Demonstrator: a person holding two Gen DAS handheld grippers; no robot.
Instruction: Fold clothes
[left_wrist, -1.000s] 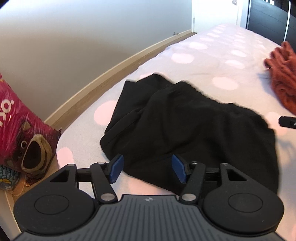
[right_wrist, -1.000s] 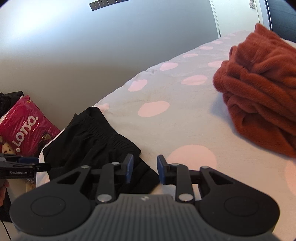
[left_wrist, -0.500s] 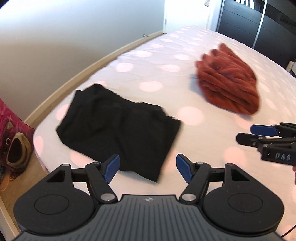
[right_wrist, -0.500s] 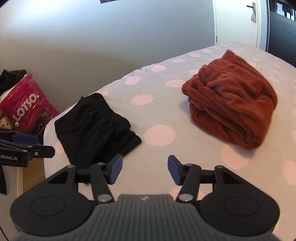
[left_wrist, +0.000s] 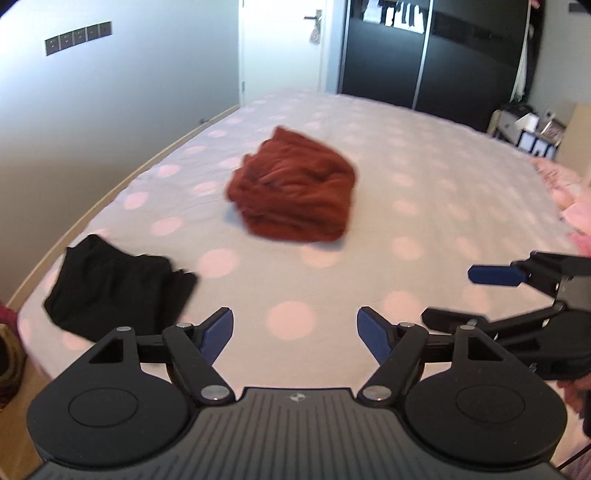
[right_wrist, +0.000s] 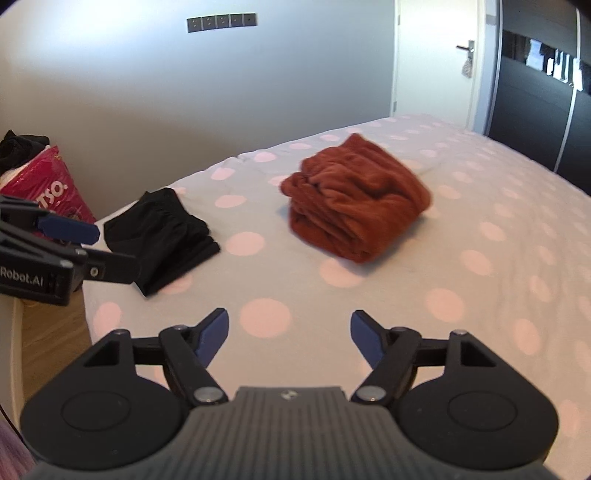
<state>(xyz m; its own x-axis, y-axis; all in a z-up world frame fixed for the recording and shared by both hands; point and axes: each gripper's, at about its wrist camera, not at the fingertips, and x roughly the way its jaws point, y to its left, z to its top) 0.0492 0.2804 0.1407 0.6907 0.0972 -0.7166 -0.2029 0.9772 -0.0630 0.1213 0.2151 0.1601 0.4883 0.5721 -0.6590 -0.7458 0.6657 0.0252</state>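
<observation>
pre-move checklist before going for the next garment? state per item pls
1. Left gripper empty, jaws opening: ok.
2. Right gripper empty, jaws opening: ok.
3. Black garment folded, lying at the bed's corner: ok.
4. Rust fleece garment folded, apart from the black one: ok.
5. Bed bare between the grippers and the piles: ok.
6. Next garment to fold located: cannot tell; only a pink edge shows at the far right.

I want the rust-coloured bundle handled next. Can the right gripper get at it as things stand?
Probably yes. The right gripper is empty, its jaws opening, and only bare spotted bed lies between it and the rust bundle. The black garment and left gripper sit off to the side.
</observation>
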